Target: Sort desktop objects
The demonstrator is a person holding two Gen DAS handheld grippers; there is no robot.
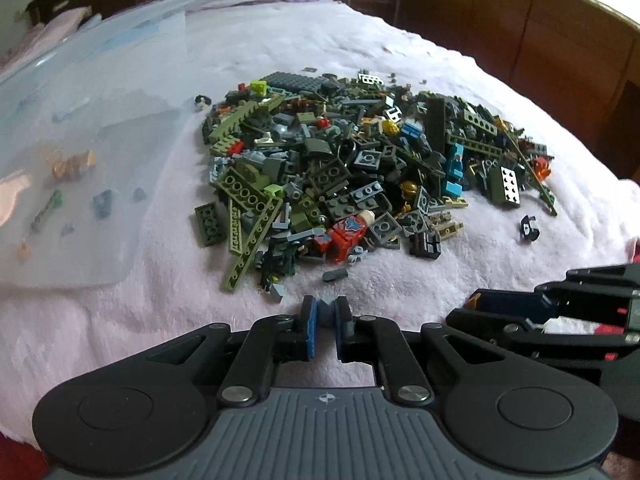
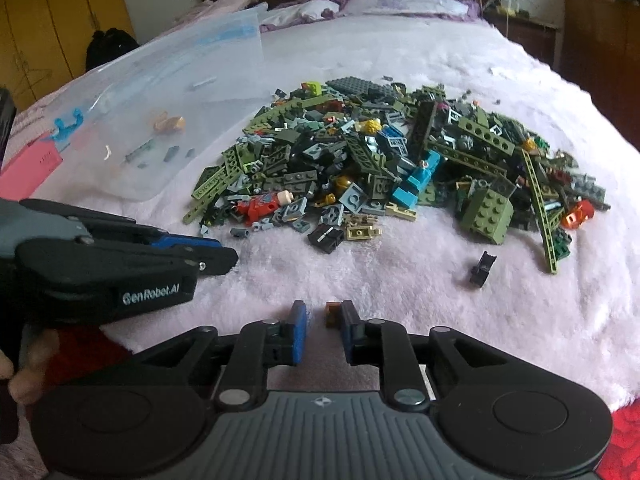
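Observation:
A big pile of toy bricks [image 1: 360, 160], mostly green and grey, lies on a pale pink fleece blanket [image 1: 400, 292]; it also shows in the right wrist view [image 2: 380, 168]. My left gripper [image 1: 326, 314] is shut on a small grey-blue brick [image 1: 326, 312], near the pile's front edge. My right gripper [image 2: 324, 316] is slightly open, and a small brown piece [image 2: 331, 314] clings to its right pad. A clear plastic box [image 1: 80, 152] at the left holds a few sorted pieces; it also shows in the right wrist view [image 2: 152, 120].
A red minifigure [image 1: 348, 232] lies at the pile's front. A loose black piece [image 2: 482, 268] sits apart on the blanket. Dark wooden furniture [image 1: 560, 60] stands beyond the bed. Pillows [image 2: 400, 0] lie at the far end.

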